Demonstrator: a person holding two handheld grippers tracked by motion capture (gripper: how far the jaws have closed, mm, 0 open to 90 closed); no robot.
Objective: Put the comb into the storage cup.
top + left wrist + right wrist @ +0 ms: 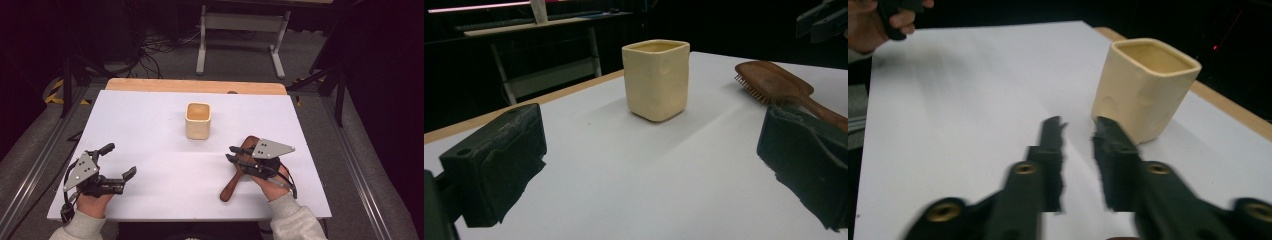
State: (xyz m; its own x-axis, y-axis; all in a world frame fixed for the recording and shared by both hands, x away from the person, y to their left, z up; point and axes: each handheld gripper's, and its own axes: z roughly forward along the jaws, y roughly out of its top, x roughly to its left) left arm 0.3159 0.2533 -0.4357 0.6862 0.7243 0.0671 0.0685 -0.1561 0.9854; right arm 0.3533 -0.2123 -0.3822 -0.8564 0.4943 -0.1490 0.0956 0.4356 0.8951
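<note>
A: Where does your right gripper (231,153) sit?

B: It's low over the near right part of the table (150,120), and its jaws point toward the middle. You have them nearly together, with only a narrow gap between the tips and nothing in that gap. In the right gripper view the tips look blurred, and bare white tabletop shows through the slit between them.

A: And the hairbrush?

B: The wooden hairbrush (239,172) lies right beneath that gripper. Its head is at the far end, under the grey plate, and its handle runs back toward you and a little to your left. From above, the gripper crosses over the brush, but I cannot tell whether it touches the wood. The left gripper view shows the head (769,82) lying with its bristles facing the table.

A: What about your left gripper (121,160)?

B: It rests at the near left of the table, well apart from the brush. You hold it spread wide; in its own view the two black jaws stand at opposite edges with open tabletop between them, and nothing is gripped.

A: Anything else out there?

B: A cream cup (198,120) with squared sides stands upright near the middle, beyond both grippers. It sits nearer your right gripper than your left. A strip of bare wood edges the far side of the white surface.
</note>
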